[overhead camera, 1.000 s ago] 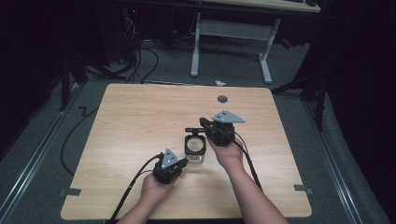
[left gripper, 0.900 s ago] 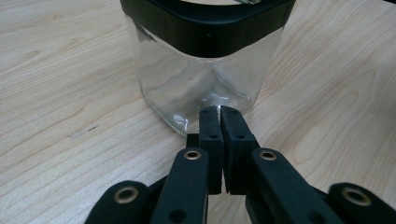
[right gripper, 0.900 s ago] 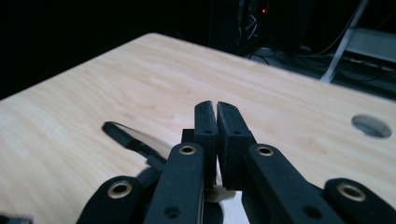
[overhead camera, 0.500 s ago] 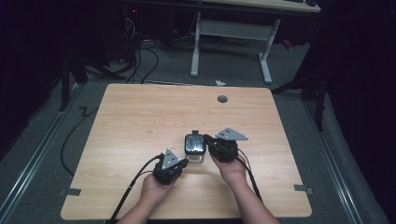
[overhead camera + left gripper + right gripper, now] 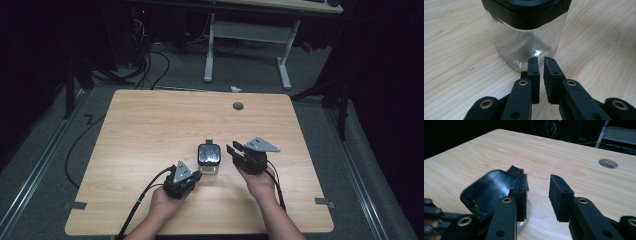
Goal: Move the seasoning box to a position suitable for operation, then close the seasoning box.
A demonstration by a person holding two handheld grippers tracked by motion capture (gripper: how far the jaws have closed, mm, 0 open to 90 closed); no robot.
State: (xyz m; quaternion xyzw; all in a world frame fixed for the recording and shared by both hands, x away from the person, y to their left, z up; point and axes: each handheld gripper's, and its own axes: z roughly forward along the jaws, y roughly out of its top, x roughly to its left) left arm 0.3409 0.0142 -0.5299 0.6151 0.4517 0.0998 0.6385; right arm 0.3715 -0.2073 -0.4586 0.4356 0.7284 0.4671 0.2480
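A clear square jar (image 5: 209,167) with a black flip lid (image 5: 209,154) stands on the wooden table (image 5: 150,130), near the front middle. My left gripper (image 5: 196,176) sits low at the jar's front left corner. In the left gripper view its tips (image 5: 541,60) almost touch the glass base of the jar (image 5: 524,47); the jaws stand a thin slit apart with nothing between them. My right gripper (image 5: 234,149) is just right of the lid, open and holding nothing. In the right gripper view (image 5: 537,182) the lid (image 5: 486,187) lies against the outside of its left finger.
A round cable hole (image 5: 238,106) sits in the table's far side, seen also in the right gripper view (image 5: 608,163). Cables trail from both grippers toward the front edge. Beyond the table are dark floor, desk legs (image 5: 285,65) and wiring.
A second ago the jar's mouth was uncovered and my right gripper was over it. The lid now covers the jar and the right gripper has drawn back to the right. The left gripper stayed put.
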